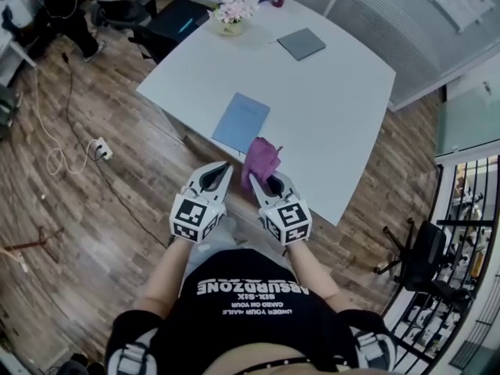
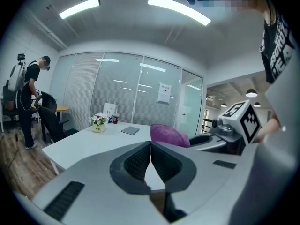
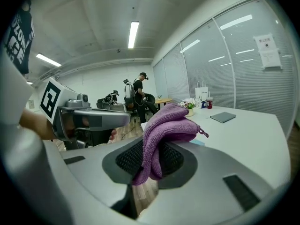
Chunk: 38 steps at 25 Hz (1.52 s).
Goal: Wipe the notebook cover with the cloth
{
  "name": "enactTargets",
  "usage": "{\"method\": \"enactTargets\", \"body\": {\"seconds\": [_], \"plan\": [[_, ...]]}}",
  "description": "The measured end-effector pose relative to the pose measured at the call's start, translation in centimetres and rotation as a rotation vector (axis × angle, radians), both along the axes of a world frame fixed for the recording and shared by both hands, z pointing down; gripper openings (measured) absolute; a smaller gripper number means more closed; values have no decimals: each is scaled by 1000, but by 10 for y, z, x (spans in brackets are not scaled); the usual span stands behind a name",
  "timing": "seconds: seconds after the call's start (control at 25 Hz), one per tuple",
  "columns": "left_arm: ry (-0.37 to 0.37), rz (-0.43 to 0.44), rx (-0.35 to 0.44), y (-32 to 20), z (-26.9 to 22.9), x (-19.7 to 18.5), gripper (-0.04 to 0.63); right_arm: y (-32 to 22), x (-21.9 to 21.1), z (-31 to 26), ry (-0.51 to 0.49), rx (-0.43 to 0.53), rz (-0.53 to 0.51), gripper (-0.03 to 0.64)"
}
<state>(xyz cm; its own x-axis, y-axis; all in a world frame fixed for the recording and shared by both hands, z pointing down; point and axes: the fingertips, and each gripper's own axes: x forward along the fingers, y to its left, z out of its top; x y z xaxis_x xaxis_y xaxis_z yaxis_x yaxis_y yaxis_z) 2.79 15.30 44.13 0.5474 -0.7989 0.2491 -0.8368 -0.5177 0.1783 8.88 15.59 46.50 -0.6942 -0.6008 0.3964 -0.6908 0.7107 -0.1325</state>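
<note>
One white table (image 1: 328, 116). One blue notebook (image 1: 241, 122), flat near the table's front edge. One grey pad (image 1: 301, 44), far side, well apart. Two grippers side by side at the front edge: left gripper (image 1: 223, 169), jaws pressed together on nothing; right gripper (image 1: 262, 180), jaws clamped on one bunched purple cloth (image 1: 260, 159), which rises just beside the notebook's near right corner. One small flower pot (image 1: 232, 17), far side.
</note>
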Motion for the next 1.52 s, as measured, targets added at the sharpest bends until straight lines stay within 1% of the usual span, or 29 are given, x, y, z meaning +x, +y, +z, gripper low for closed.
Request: {"method": "enactTargets", "body": {"seconds": [0.2, 0.32, 0.4, 0.56, 0.64, 0.72, 0.76, 0.88, 1.12, 1.36, 1.52], "plan": [[-24, 65, -47, -30, 25, -17, 17, -33, -21, 13, 20, -21, 37, 84], [-34, 85, -83, -47, 42, -24, 17, -46, -27, 24, 14, -65, 53, 84], [-27, 97, -117, -54, 55, -26, 17, -50, -27, 34, 33, -92, 57, 84], [-23, 106, -170, -77, 78, -27, 17, -75, -14, 45, 80, -107, 78, 84], [-2, 112, -191, -90, 88, -24, 17, -92, -4, 53, 127, -104, 87, 84], [29, 120, -217, -102, 98, -21, 17, -109, 6, 65, 204, -98, 83, 84], [32, 121, -233, -107, 103, -20, 17, -118, 10, 70, 241, -96, 78, 84], [3, 115, -273, -121, 120, -23, 17, -146, 17, 83, 312, -102, 66, 84], [-45, 137, -350, -149, 145, -24, 17, -200, 25, 110, 396, -122, 28, 84], [-115, 152, -448, -171, 186, -22, 17, -238, 24, 137, 427, -167, -6, 84], [-118, 151, -480, -178, 202, -21, 17, -252, 25, 155, 497, -155, -55, 84]]}}
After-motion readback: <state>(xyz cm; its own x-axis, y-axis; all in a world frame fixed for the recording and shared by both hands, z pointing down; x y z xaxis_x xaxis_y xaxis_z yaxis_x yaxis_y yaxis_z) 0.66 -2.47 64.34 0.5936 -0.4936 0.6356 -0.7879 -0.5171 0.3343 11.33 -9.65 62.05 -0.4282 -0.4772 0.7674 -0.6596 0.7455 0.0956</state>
